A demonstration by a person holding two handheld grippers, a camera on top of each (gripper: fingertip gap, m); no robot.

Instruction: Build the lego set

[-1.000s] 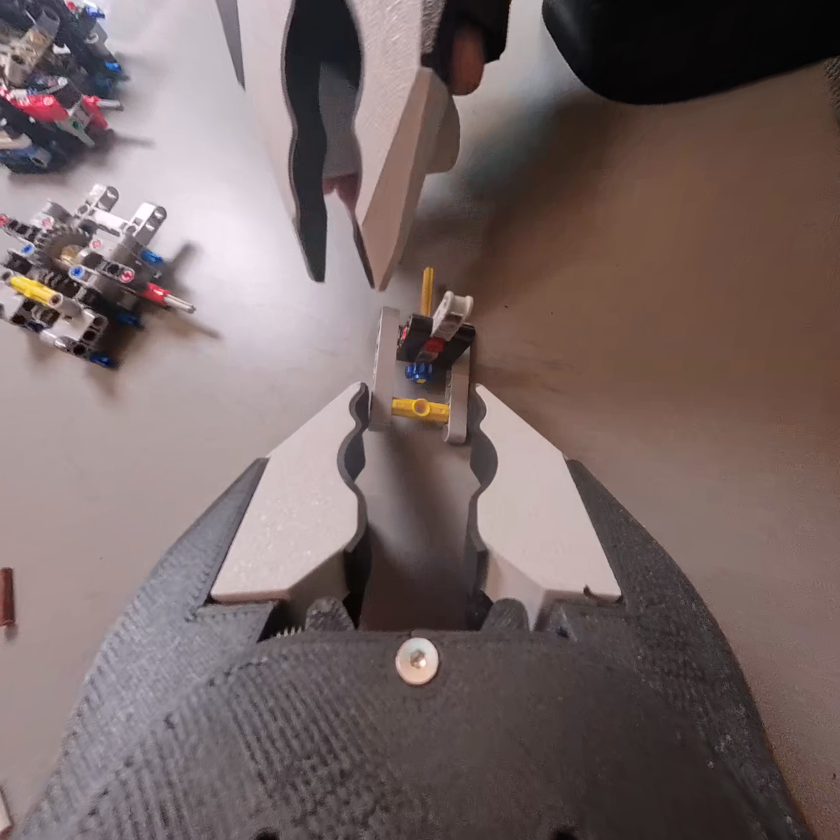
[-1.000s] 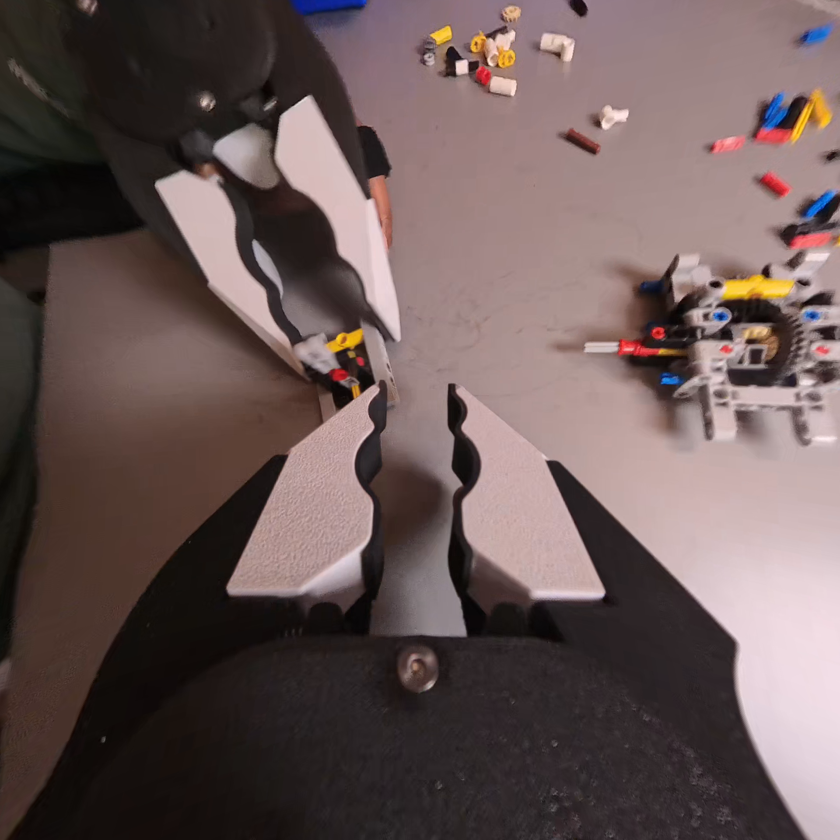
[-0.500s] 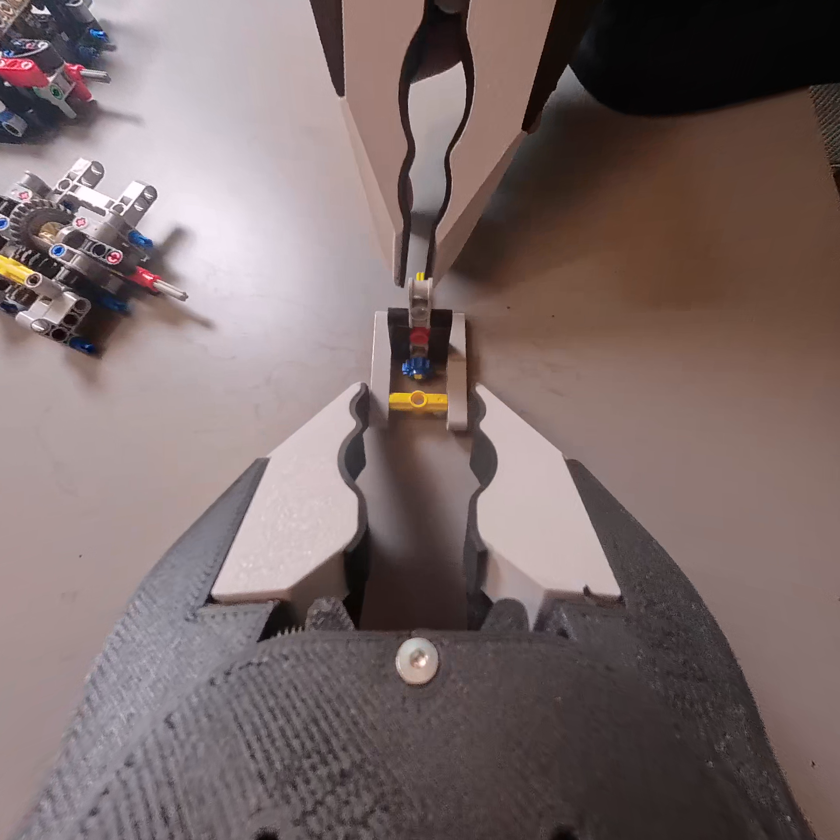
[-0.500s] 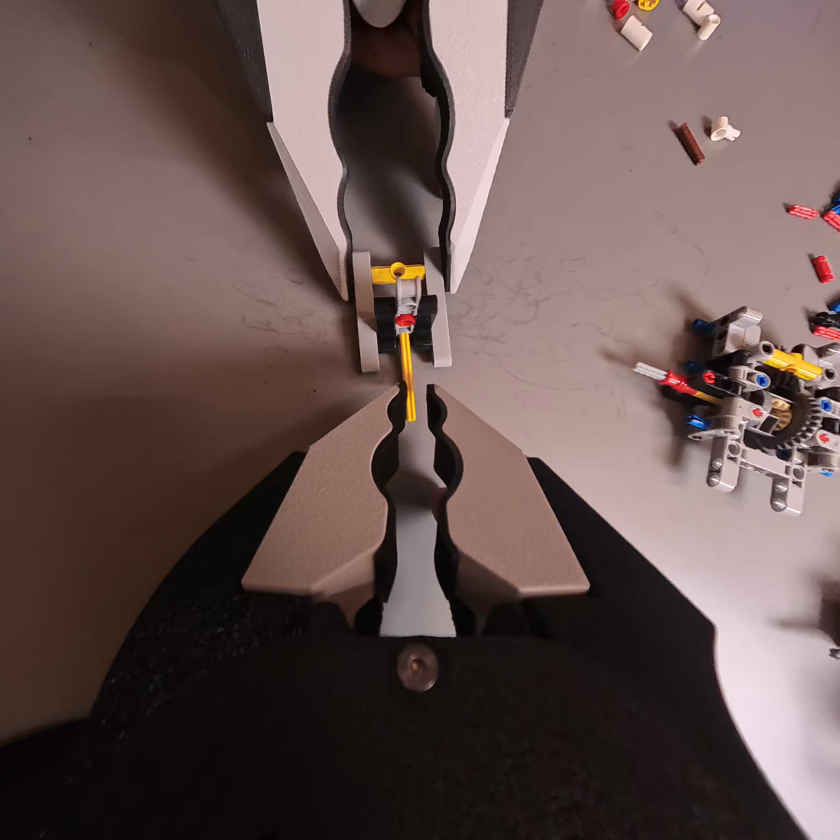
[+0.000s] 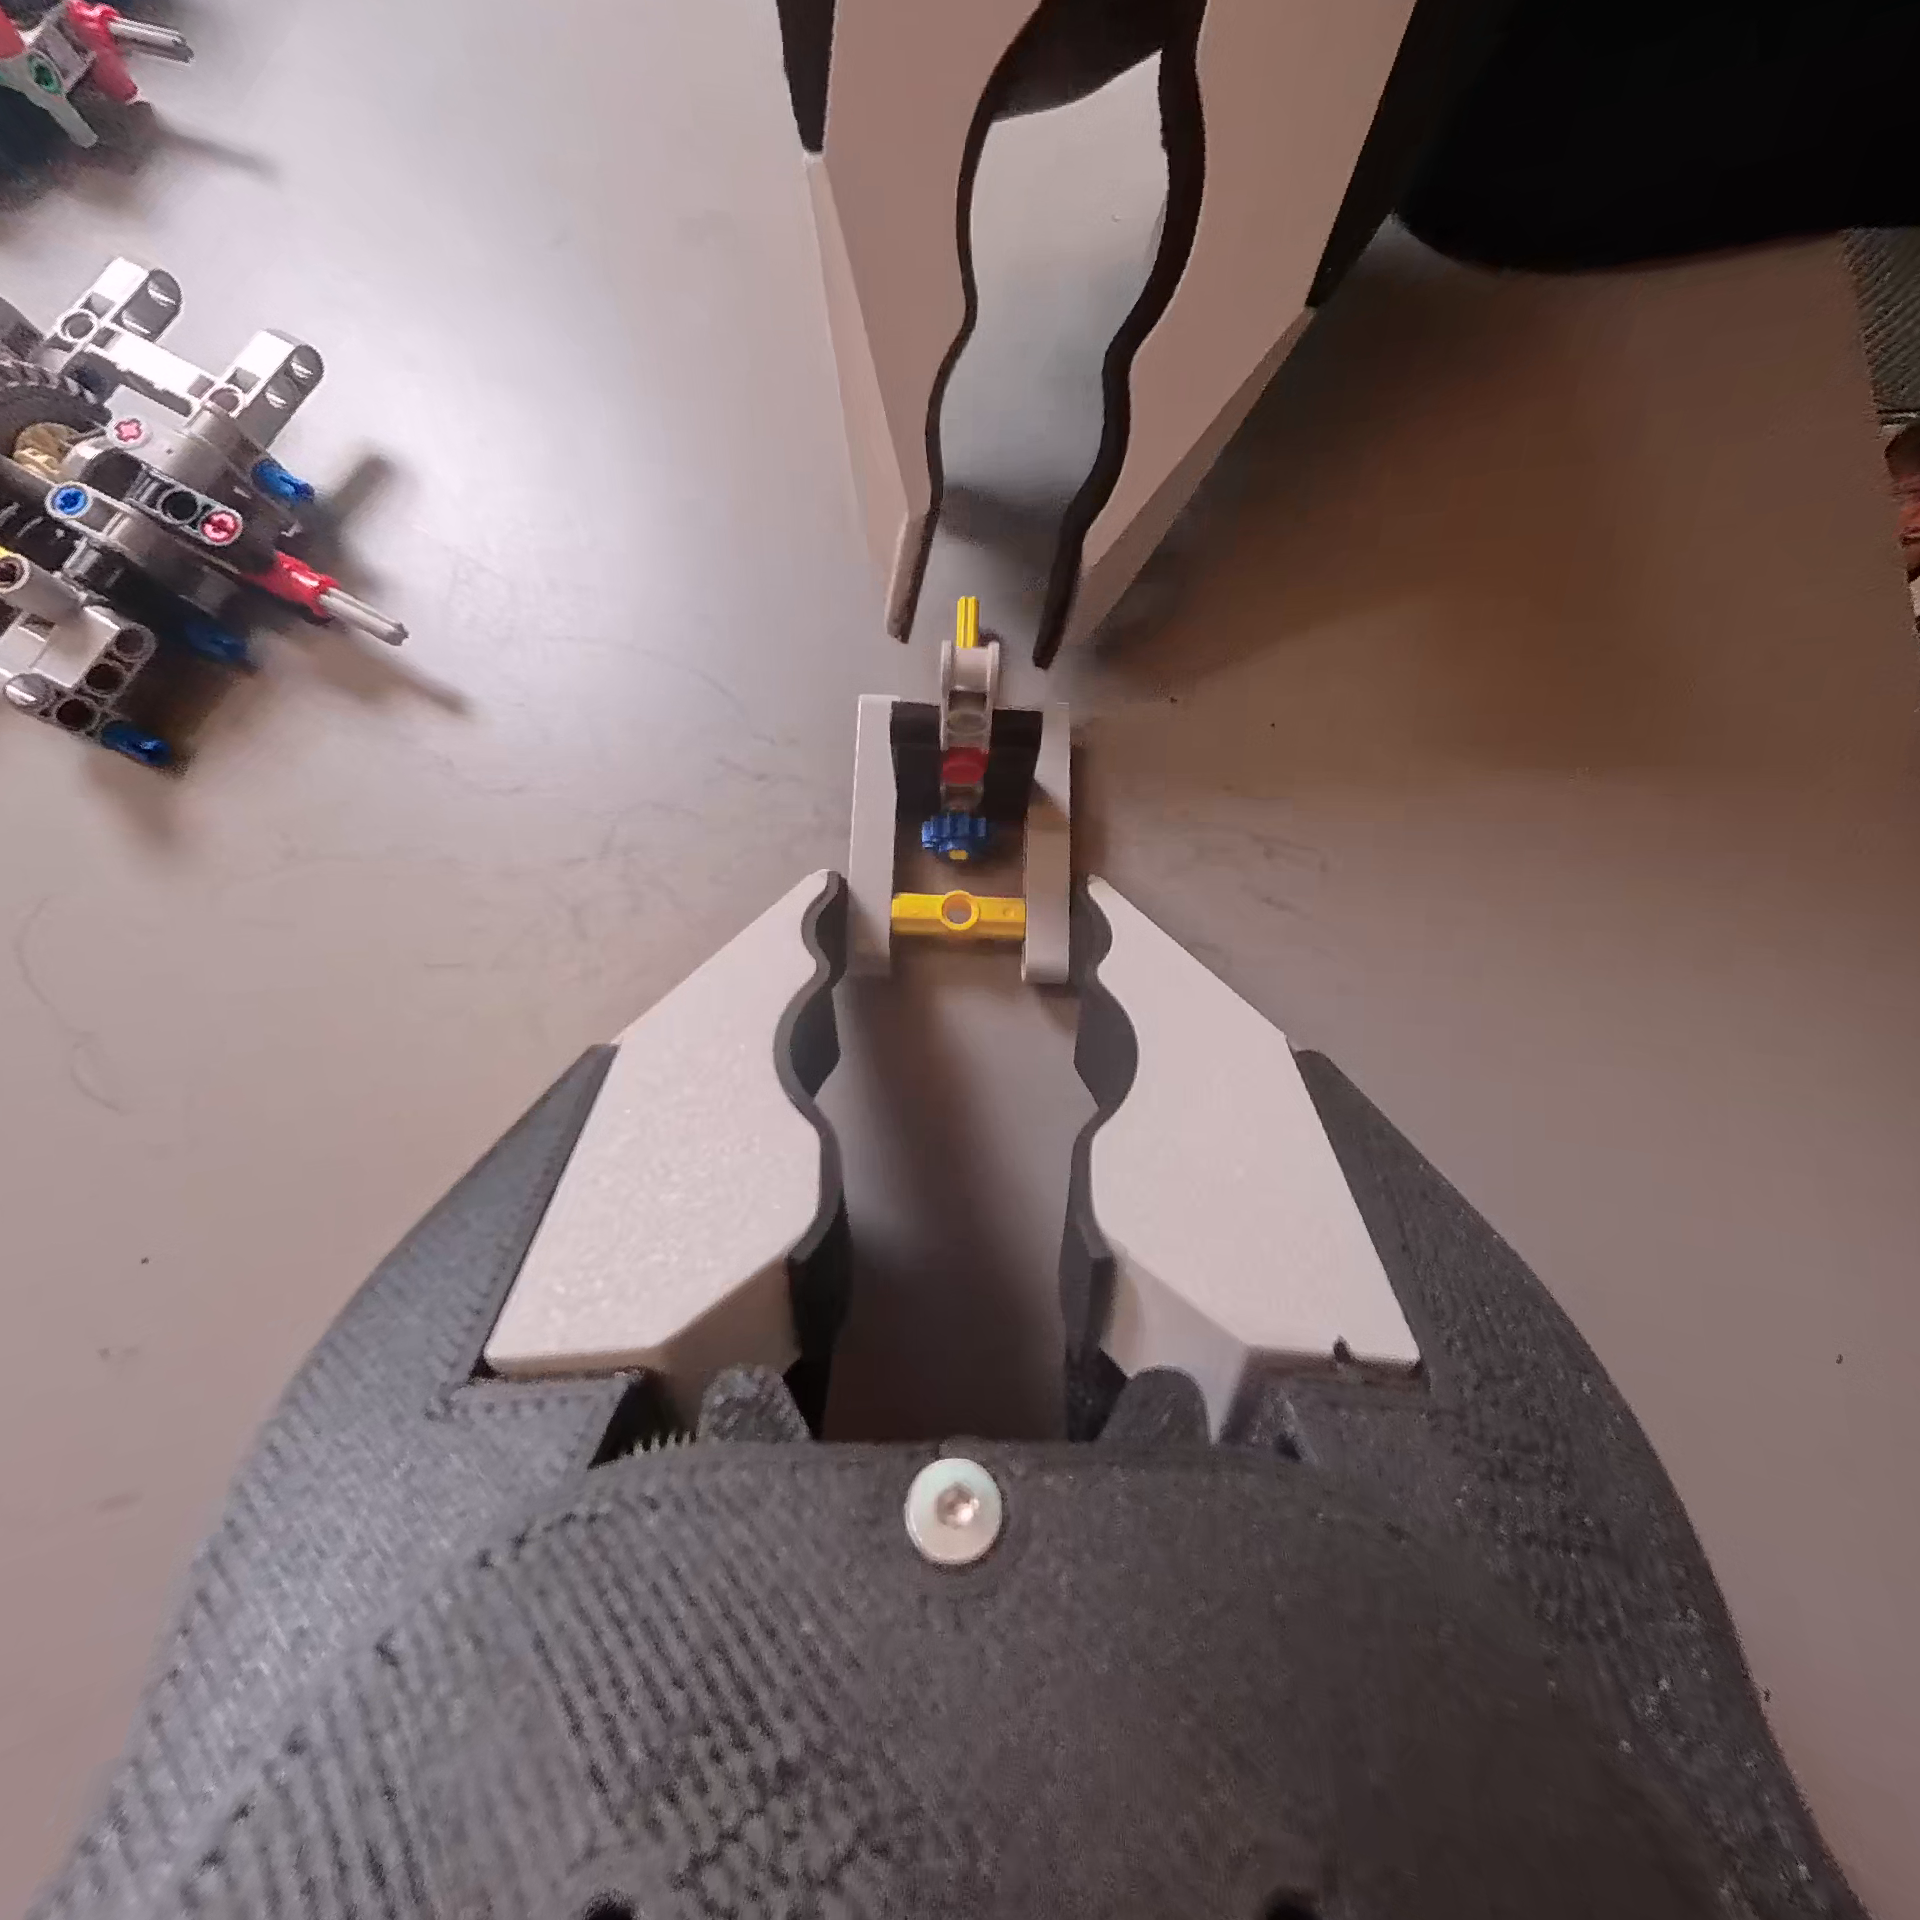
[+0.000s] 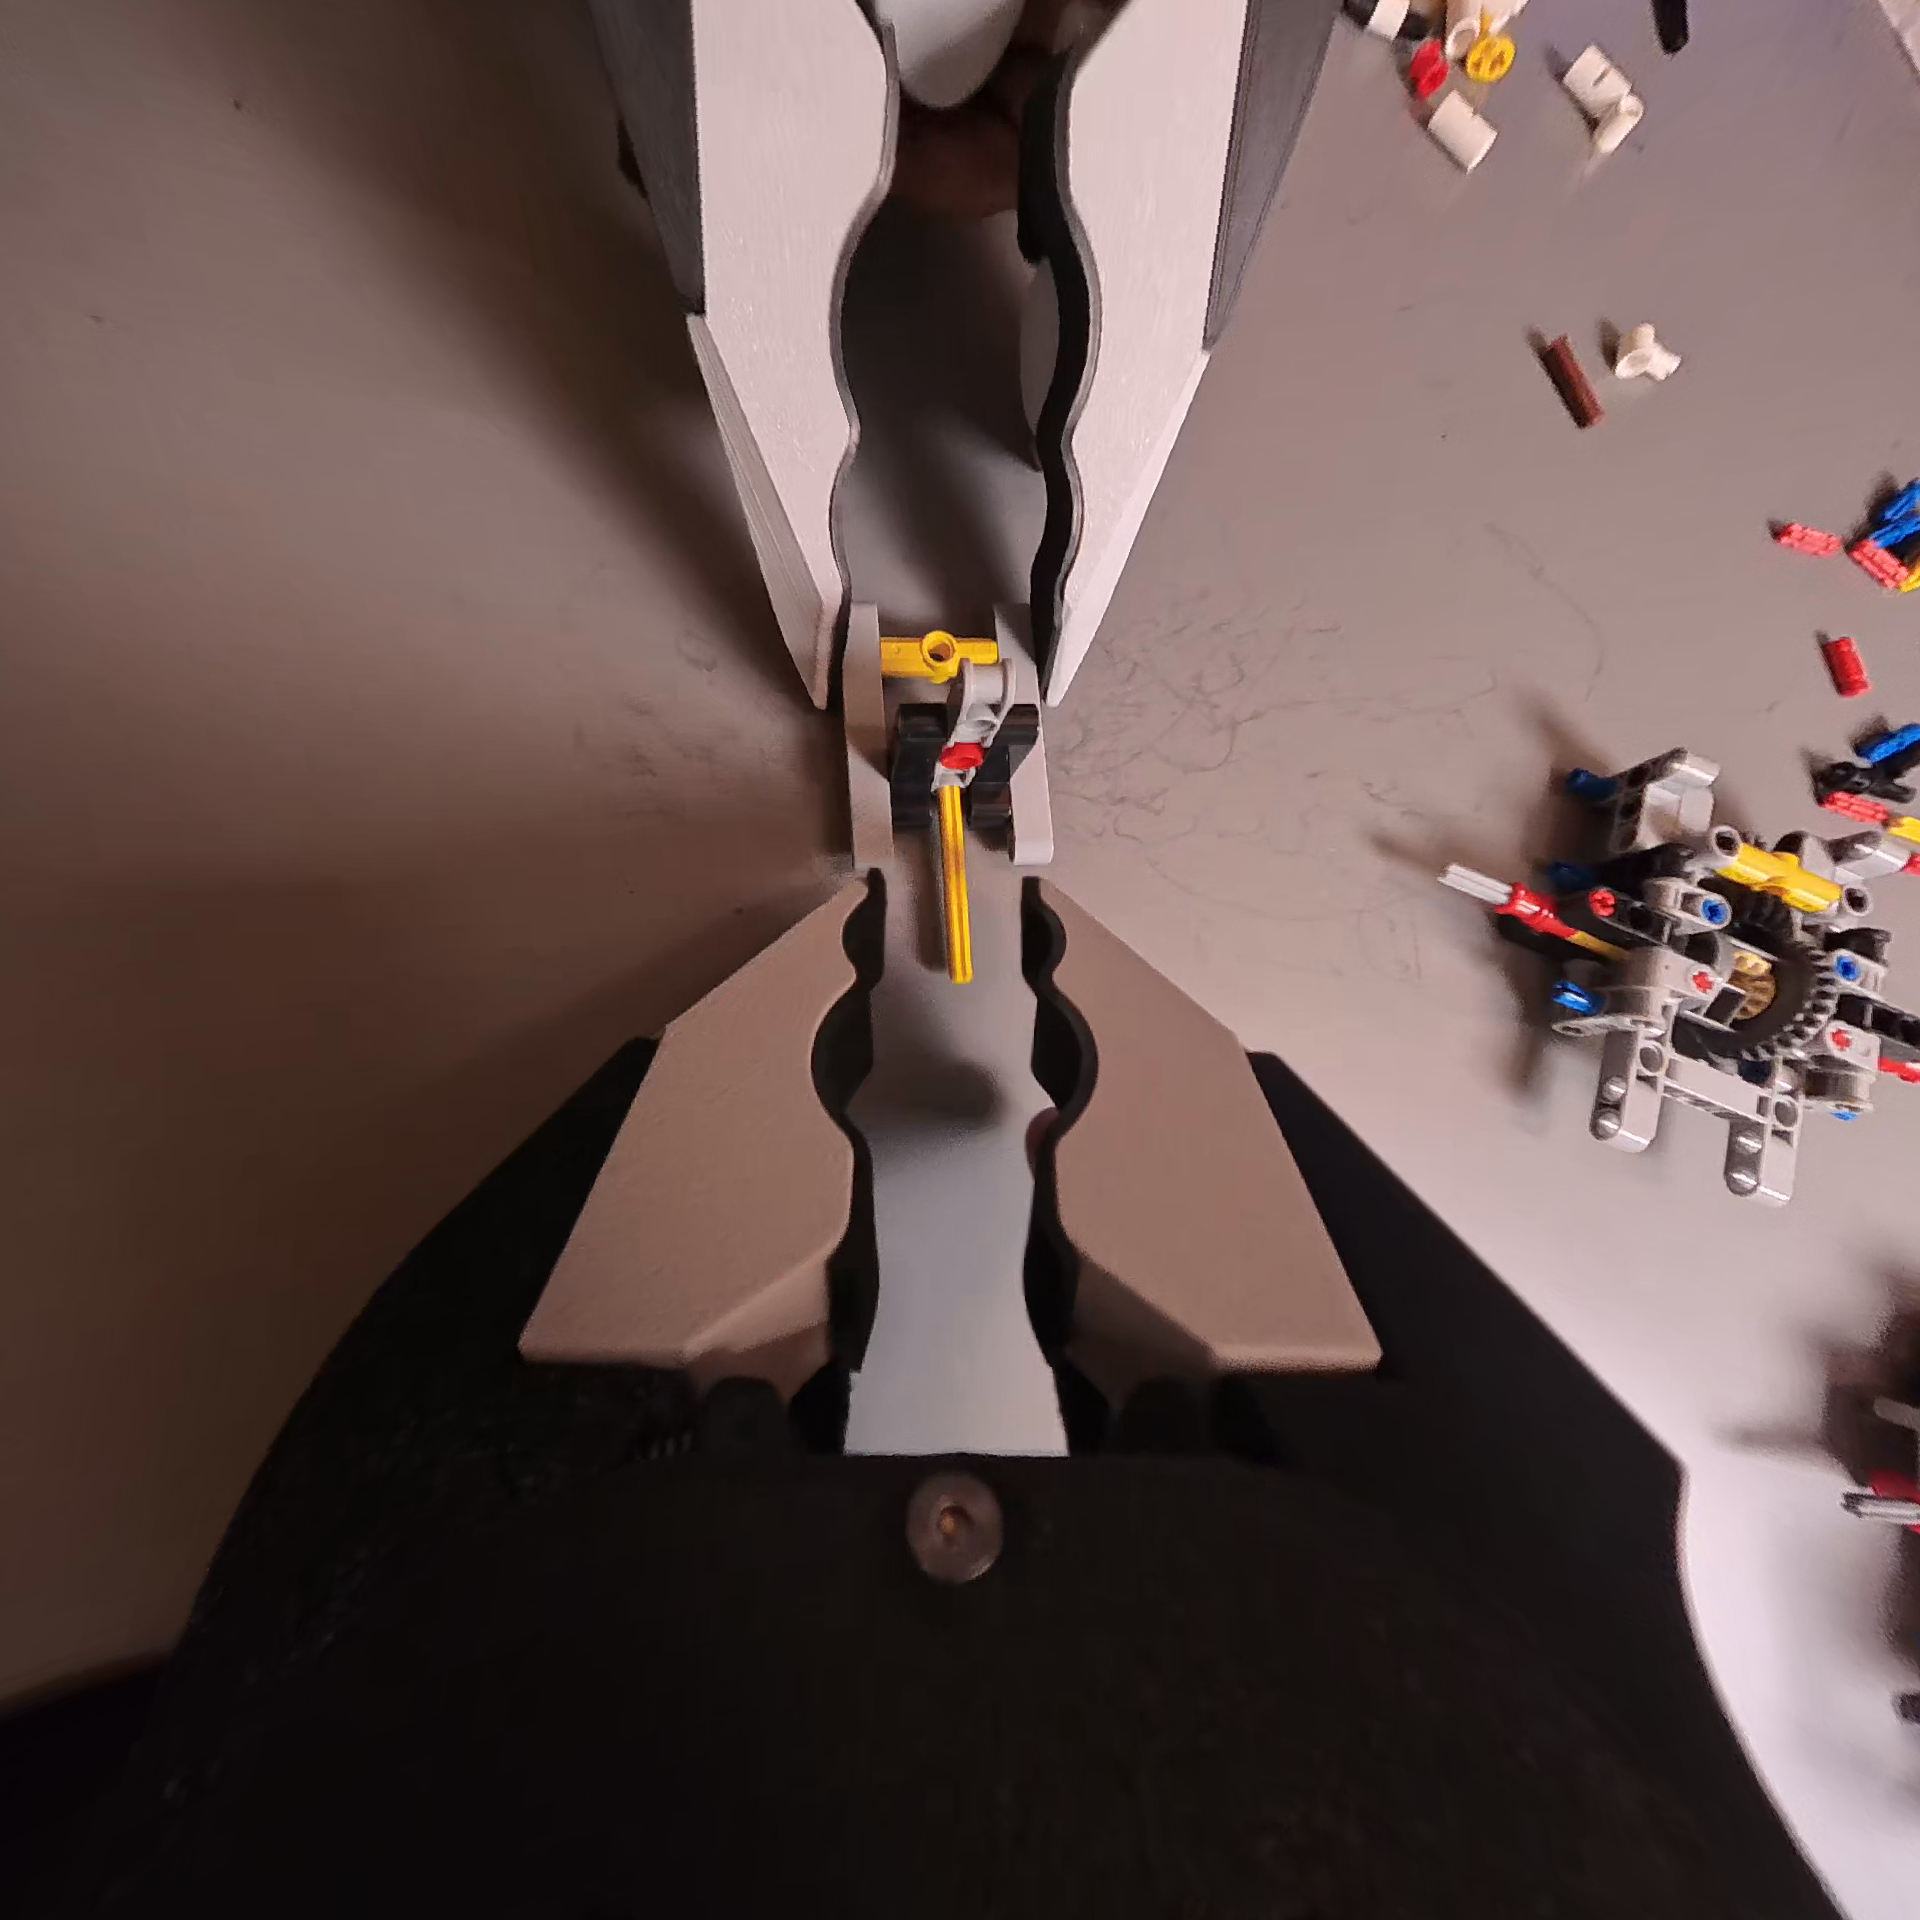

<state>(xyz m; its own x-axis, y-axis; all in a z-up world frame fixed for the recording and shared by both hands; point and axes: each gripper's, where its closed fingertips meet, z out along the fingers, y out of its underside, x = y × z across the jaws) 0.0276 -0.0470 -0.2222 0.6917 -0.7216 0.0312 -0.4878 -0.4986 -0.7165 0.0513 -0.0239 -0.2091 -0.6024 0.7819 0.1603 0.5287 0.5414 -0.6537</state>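
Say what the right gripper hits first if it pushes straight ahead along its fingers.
Likely the yellow axle already lying between the right gripper's open fingertips, untouched; just beyond, the small grey frame assembly clamped by the left gripper.

On the smooth grey counter (image 6: 416,520) stands a larger grey-and-black plastic brick assembly with a black gear (image 6: 1756,987). Loose small plastic pieces lie scattered: red pins (image 6: 1844,665), a brown rod (image 6: 1571,379), white connectors (image 6: 1642,361), and blurred blue ones, perhaps pins (image 6: 1896,520).

gear assy (image 5: 114,499) blurred, cropped left
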